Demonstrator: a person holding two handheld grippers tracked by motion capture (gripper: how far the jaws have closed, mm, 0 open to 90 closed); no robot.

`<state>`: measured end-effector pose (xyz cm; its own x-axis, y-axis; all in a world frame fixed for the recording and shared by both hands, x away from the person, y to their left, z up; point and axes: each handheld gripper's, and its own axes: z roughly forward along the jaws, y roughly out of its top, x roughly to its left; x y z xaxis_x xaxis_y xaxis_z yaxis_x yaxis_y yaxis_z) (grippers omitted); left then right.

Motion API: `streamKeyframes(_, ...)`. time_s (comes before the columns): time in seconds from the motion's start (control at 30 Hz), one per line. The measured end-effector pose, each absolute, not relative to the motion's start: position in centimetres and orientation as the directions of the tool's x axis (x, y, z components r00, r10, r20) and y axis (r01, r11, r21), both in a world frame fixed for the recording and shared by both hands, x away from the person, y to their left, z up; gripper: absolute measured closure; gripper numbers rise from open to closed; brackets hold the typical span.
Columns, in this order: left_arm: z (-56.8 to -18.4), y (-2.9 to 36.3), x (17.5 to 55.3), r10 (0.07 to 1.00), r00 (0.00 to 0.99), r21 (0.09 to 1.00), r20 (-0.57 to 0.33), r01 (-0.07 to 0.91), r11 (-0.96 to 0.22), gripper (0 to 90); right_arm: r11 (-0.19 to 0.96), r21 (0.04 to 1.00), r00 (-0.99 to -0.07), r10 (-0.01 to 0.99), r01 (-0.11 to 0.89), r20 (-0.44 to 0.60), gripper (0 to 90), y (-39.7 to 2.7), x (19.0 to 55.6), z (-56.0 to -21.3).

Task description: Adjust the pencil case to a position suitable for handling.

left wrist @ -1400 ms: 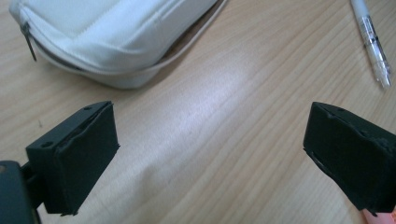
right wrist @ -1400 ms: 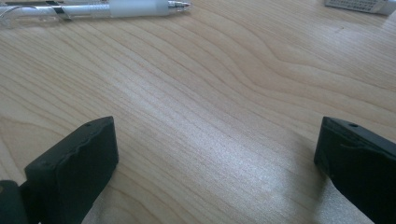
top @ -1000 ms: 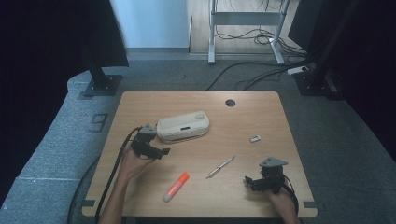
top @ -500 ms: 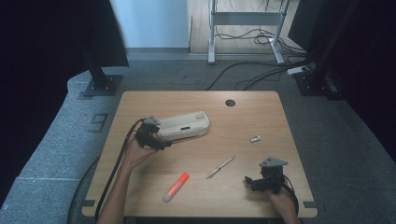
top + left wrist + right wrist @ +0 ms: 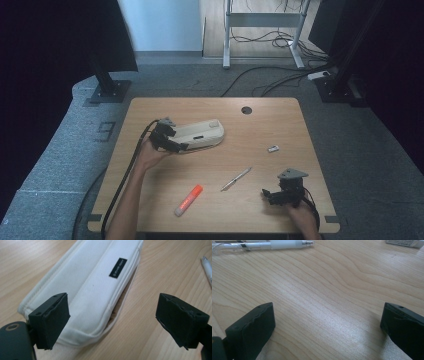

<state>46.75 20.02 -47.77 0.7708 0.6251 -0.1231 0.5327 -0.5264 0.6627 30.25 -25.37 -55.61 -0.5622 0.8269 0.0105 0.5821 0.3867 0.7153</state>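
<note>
Risk for us — left gripper [image 5: 117,322], jaws just narrowing but unclenched, could nudge the white pouch [image 5: 95,282] away; right gripper [image 5: 327,327] gapes empty.

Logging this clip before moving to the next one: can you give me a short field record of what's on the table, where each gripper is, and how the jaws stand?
surface: wooden table
work in hand: left gripper at the near end of the white pencil case
left jaws: open, just been closing; one over the case, one over bare wood, not pressing
right gripper: low over bare wood, jaws open, nothing between
other items: pen, orange marker, small eraser
case state: lying flat, label up
</note>
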Motion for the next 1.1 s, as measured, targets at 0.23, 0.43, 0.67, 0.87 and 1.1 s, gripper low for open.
streamKeyframes(0.23,-48.8,19.1,48.2,0.6,0.788,0.655,-0.137,0.526,-0.542,14.3,0.386,0.715,-0.562,0.827,0.582,0.011,0.0,-25.4,30.3,-55.6)
streamKeyframes(0.43,-50.3,19.3,49.1,0.586,0.794,0.64,-0.161,0.536,-0.55,16.6,0.388,0.716,-0.563,0.826,0.581,0.009,0.0,-25.4,30.3,-55.6)
streamKeyframes(0.67,-51.1,18.4,48.6,0.59,0.804,0.588,-0.075,0.513,-0.625,26.5,0.387,0.716,-0.562,0.827,0.582,0.011,0.0,-25.4,30.3,-55.6)
streamKeyframes(0.87,-51.3,18.1,47.8,0.605,0.793,0.588,-0.071,0.523,-0.617,34.9,0.387,0.716,-0.562,0.827,0.582,0.01,0.0,-25.4,30.3,-55.6)
streamKeyframes(1.1,-51.4,18.4,46.5,0.614,0.783,0.599,-0.097,0.539,-0.592,42.2,0.385,0.715,-0.561,0.828,0.584,0.012,0.0,-25.4,30.2,-55.6)
